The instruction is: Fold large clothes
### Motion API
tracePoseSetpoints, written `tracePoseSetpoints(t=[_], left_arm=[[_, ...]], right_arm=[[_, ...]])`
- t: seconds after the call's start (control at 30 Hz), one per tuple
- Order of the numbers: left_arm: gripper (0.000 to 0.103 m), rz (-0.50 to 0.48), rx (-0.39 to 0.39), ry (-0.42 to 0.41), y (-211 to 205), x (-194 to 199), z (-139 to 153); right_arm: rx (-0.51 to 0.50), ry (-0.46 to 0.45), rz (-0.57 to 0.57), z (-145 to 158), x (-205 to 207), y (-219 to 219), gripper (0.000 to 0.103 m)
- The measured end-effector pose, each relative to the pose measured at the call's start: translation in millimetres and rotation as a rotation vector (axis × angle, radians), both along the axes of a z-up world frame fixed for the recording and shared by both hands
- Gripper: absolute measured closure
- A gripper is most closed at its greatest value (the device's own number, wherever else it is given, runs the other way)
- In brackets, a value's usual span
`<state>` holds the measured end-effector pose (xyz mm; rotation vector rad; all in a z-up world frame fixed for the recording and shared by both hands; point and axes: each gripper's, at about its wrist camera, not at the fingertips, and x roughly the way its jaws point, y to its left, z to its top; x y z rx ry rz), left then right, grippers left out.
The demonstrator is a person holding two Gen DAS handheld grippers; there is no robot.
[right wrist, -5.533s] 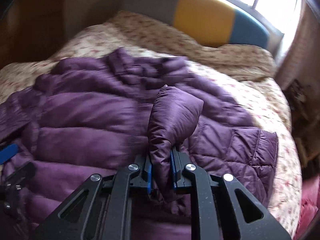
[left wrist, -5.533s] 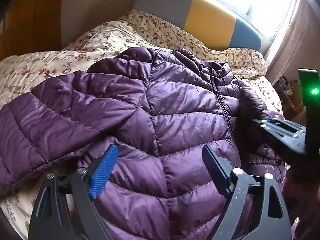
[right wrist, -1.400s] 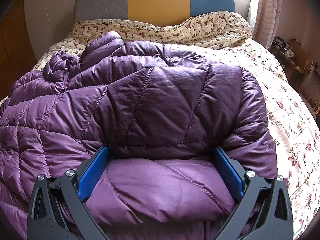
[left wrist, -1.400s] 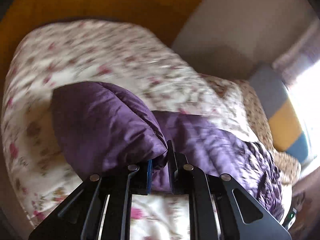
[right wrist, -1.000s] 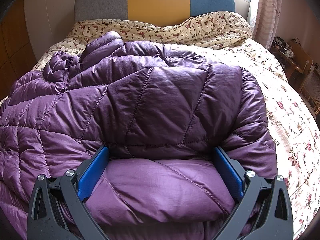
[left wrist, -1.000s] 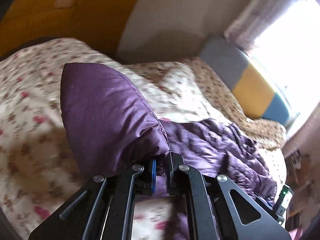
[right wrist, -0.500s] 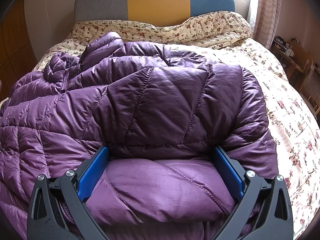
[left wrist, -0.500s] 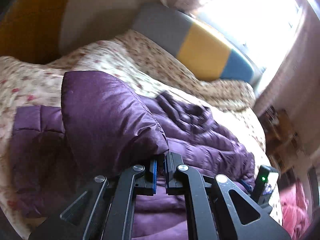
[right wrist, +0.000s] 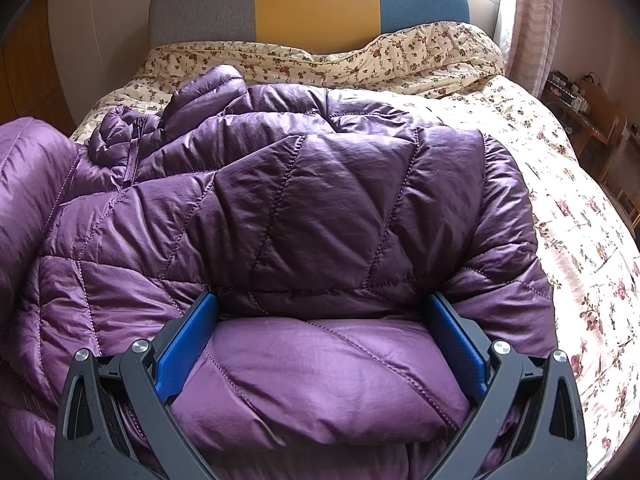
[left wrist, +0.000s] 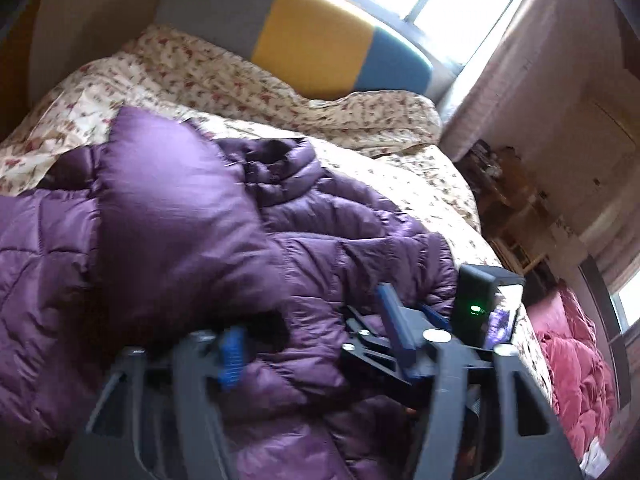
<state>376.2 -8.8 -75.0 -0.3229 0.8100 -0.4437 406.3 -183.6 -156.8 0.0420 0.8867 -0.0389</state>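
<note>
A purple quilted puffer jacket [right wrist: 320,200] lies across the flowered bed, its right side folded over onto the body. My right gripper [right wrist: 322,344] stands open low over the near hem, and puffy fabric bulges between its blue pads [right wrist: 184,344]. My left gripper [left wrist: 312,340] hovers over the jacket [left wrist: 360,240] with its jaws opening. The left sleeve [left wrist: 172,220] now drapes over the jacket's body, just ahead of the blue pad [left wrist: 230,354] and free of both pads. The same sleeve [right wrist: 24,168] shows at the left edge of the right wrist view.
A flowered duvet [right wrist: 580,220] covers the bed, bunched below a grey, yellow and blue headboard [right wrist: 312,4]. The right gripper's housing with a green light [left wrist: 476,304] sits close to my left gripper. A pink quilt [left wrist: 572,380] and cluttered furniture [left wrist: 512,200] lie right of the bed.
My left gripper swung from the bed's left side across over the jacket, carrying the sleeve. Its jaws then parted and let the sleeve go. The right gripper kept still.
</note>
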Motion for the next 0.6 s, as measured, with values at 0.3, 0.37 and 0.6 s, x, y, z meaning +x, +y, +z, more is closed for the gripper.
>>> tracePoseSetpoints(t=[0.3, 0.37, 0.6], left_arm=[[0.030, 0.035, 0.003, -0.076, 11.3, -12.4, 16.4], [0.030, -0.023, 0.011, -0.099, 2.8, -16.3, 20.9], [0.030, -0.027, -0.019, -0.090, 3.8, -23.7, 21.1]], right_arm=[[0.000, 0.000, 0.000, -0.5, -0.1, -0.5, 0.002], [0.000, 0.000, 0.000, -0.3, -0.3, -0.6, 0.002], [0.002, -0.001, 0.000, 0.0, -0.8, -0.2, 0.002]])
